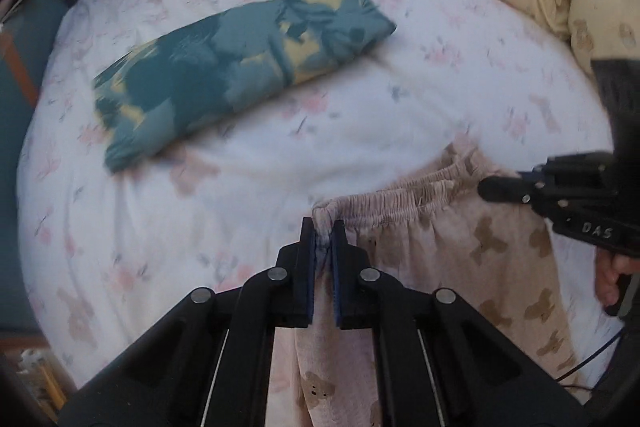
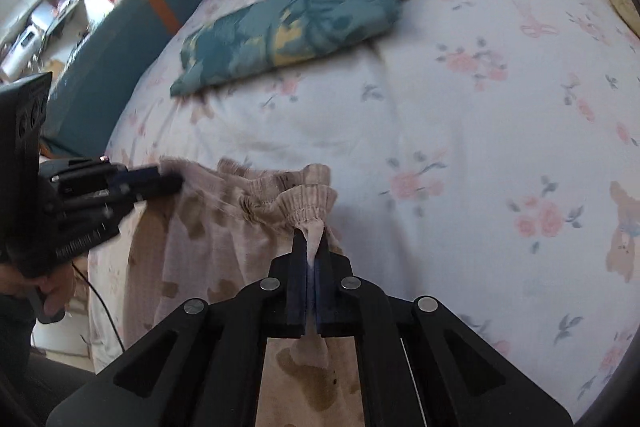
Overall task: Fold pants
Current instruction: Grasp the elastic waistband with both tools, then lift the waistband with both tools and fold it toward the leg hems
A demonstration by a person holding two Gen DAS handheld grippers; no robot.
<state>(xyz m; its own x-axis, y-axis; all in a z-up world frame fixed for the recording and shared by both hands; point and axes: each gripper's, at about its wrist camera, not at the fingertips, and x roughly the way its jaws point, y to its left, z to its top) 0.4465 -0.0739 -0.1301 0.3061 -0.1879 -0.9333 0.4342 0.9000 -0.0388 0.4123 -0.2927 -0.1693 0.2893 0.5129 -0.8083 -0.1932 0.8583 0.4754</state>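
Both grippers clamp the bear-print pyjama pants (image 1: 460, 247) at the waistband, left gripper (image 1: 322, 233) and right gripper (image 2: 311, 241) at opposite corners, over the floral bedsheet (image 2: 460, 115). Recommend equal tension, waistband level, before laying flat.

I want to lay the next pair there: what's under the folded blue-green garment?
The blue-green garment lies on the floral bedsheet, which shows all around it. Whatever is directly beneath is covered.
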